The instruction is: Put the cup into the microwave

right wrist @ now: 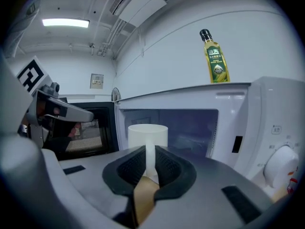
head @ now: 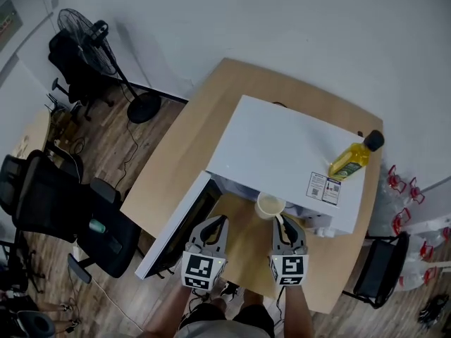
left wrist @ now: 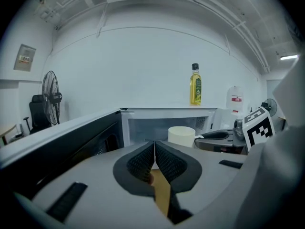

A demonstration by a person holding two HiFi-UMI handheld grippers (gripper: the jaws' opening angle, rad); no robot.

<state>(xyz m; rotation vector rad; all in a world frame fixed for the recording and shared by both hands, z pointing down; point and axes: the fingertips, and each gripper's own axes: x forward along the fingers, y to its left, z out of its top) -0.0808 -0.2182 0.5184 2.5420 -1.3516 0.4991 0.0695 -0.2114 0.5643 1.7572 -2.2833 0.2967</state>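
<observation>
Your cup (right wrist: 147, 135) hangs at the mouth of the open microwave (head: 282, 153), seemingly not yet inside, with your right tool (right wrist: 150, 162) clenched on its handle. The door (head: 176, 231) stands wide. Your left tool (left wrist: 155, 157) is closed on nothing, over the desk (head: 176, 167). What's left: carry the cup in, set it down, release.

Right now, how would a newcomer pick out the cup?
Find the white microwave on the wooden table, door open. At its mouth is the cup, held by its handle in the right gripper. It is plain and cream, unlike the yellow bottle on top.
</observation>
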